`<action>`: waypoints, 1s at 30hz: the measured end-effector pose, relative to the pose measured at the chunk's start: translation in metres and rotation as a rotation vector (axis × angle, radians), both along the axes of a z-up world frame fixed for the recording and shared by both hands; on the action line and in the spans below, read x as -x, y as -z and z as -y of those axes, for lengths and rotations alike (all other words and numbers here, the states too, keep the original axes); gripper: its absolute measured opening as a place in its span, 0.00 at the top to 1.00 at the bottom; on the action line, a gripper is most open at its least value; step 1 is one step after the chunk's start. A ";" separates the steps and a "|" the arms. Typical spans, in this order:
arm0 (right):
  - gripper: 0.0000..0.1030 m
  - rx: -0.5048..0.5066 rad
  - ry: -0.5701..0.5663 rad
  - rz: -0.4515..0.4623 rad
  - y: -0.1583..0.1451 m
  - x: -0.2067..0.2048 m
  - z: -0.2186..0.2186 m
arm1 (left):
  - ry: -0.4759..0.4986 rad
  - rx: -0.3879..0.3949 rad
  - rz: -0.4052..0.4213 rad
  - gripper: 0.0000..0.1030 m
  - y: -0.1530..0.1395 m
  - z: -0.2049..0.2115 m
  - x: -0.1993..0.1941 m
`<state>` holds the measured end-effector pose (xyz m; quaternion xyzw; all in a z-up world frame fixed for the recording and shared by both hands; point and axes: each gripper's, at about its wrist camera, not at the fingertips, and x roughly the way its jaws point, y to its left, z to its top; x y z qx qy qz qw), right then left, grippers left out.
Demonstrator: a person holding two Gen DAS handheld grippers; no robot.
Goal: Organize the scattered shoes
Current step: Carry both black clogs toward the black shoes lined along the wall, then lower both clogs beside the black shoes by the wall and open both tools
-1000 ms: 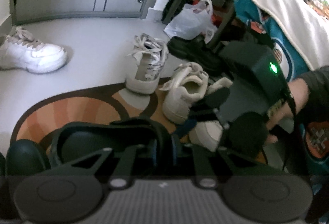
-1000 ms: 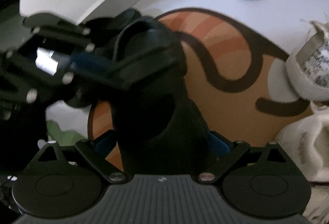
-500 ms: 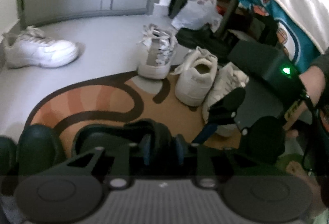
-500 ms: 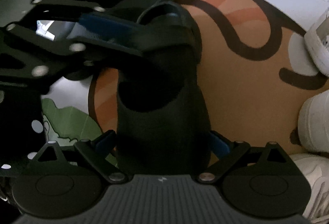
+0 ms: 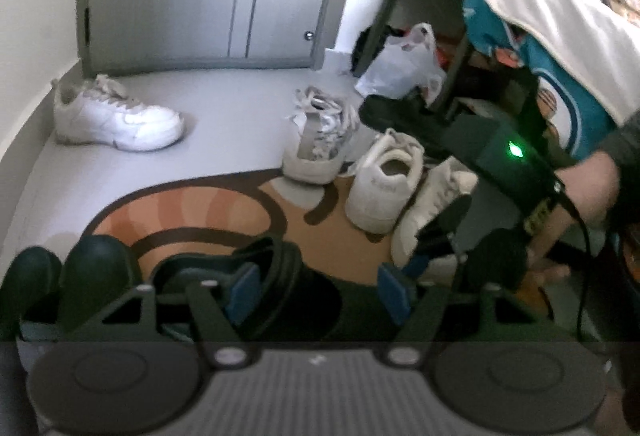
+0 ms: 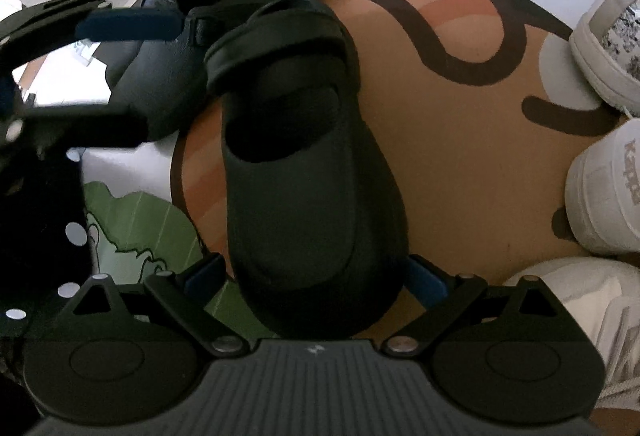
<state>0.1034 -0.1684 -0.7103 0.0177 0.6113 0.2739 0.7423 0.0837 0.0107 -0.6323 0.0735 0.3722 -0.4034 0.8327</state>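
Clog pairing on rug
R hand-held gripper (image 6: 316,276) clamps black clog (image 6: 304,172); L hand-held gripper (image 5: 316,288) released, wide open; set it parallel w/ other clog (image 6: 168,68), toes level

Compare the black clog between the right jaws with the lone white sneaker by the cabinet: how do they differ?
The black clog is dark, smooth and laceless with a heel strap; the white sneaker is white and laced. The clog sits on the orange rug, flanked by the right gripper; the sneaker lies on bare grey floor, apart from everything. The clog has its mate right beside it; the sneaker has none nearby. Both sit sole-down.
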 end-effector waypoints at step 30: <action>0.05 -0.019 0.004 0.065 0.000 -0.002 -0.001 | -0.319 0.029 -0.454 0.24 0.050 -0.028 -0.032</action>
